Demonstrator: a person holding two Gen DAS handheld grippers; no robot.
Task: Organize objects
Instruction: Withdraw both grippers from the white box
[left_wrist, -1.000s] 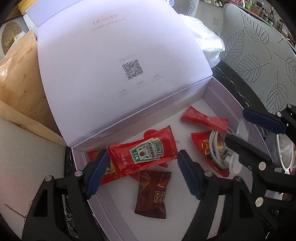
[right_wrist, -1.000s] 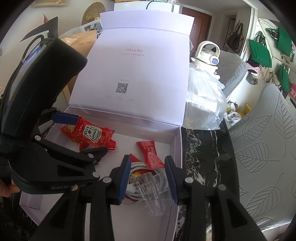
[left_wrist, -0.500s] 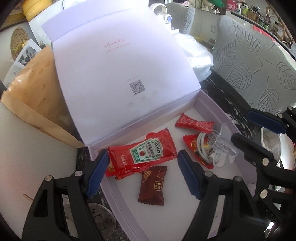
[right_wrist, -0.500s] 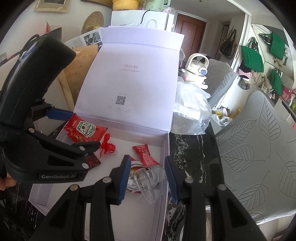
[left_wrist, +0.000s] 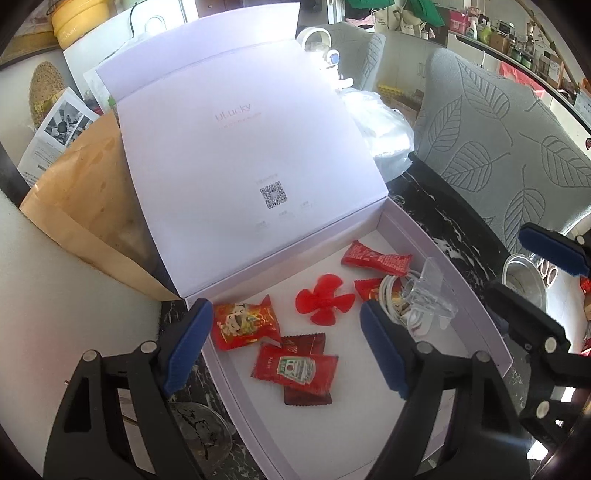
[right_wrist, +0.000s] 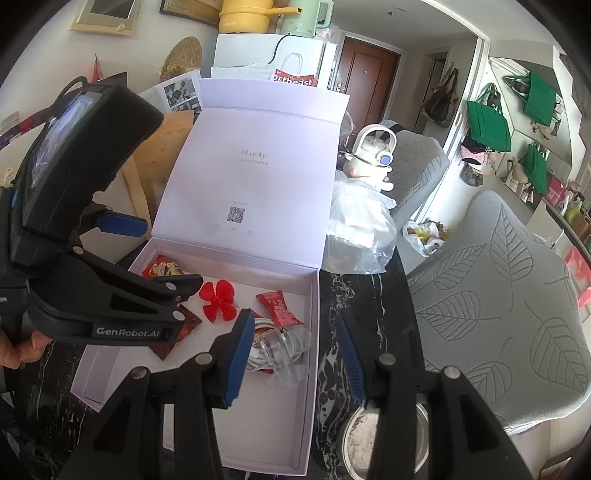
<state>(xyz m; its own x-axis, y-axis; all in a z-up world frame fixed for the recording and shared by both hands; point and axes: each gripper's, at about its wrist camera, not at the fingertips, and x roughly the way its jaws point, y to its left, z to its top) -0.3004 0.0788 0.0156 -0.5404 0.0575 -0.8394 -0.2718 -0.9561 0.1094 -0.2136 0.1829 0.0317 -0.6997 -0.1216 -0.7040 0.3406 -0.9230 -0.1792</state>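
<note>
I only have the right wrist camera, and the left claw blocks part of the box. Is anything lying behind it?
Observer: Yes. A ketchup packet lies on top of a dark brown packet on the floor of the box.
Operator: Is the left claw gripping either one?
Observer: No. The left claw is above them with nothing between its jaws, which have just been opening wider.
Operator: Anything on the table on that side of the box?
Observer: A clear glass dish sits just outside the box's near left wall.
</note>
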